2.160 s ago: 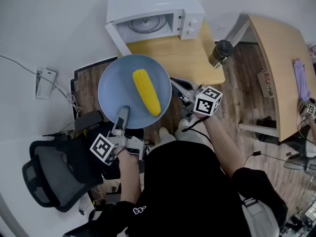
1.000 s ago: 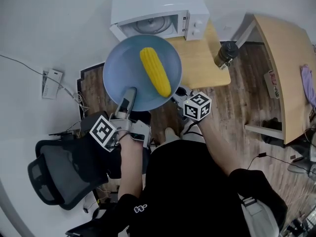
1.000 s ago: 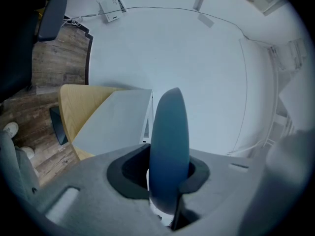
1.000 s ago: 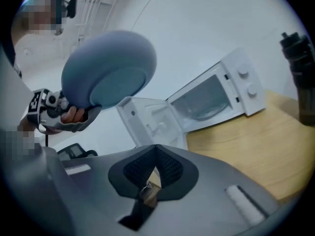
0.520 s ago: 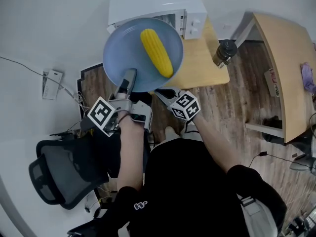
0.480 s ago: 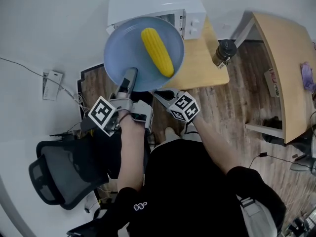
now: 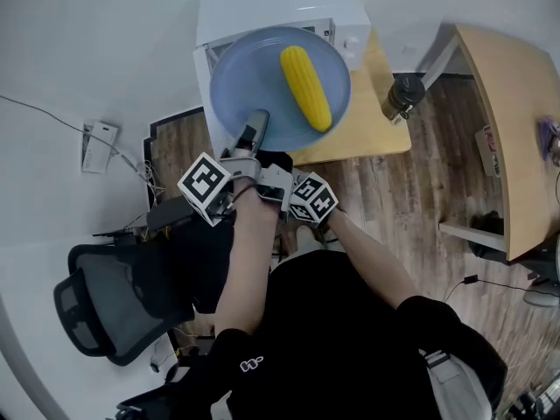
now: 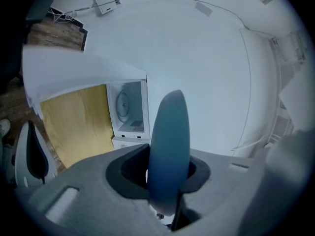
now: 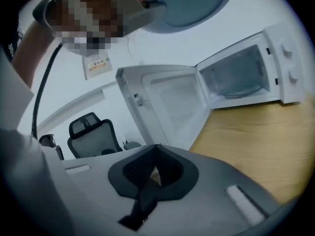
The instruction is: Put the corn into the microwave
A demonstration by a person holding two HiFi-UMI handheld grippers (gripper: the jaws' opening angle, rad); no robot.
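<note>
The left gripper [image 7: 252,136] is clamped on the near rim of the blue plate [image 7: 249,81]. In the left gripper view that rim runs edge-on between the jaws, which stand only slightly apart around it. The corn [image 7: 306,87] lies loose on the plate's right half, well clear of the grip. Its long axis runs nearly from the near rim to the far one, so it points roughly at the microwave [image 7: 280,7]. The microwave stands at the far left corner of the tabletop [image 7: 372,121], with its door [image 9: 162,107] swung wide to the left and its cavity [image 9: 236,77] bare and facing the person. From the head view the plate's far rim already overlaps the front of the oven. The right gripper view, though, looks up at the plate's underside, well above the opening, so the plate seems to ride higher than the mouth. The coming move therefore looks like a descent as much as a push forward, with the plate kept flat so the cob does not roll. The right gripper [image 9: 153,173] is closed on nothing and sits just beside the left one, below the plate's near edge. The left gripper alone carries the load and is the nearer to the opening.
</note>
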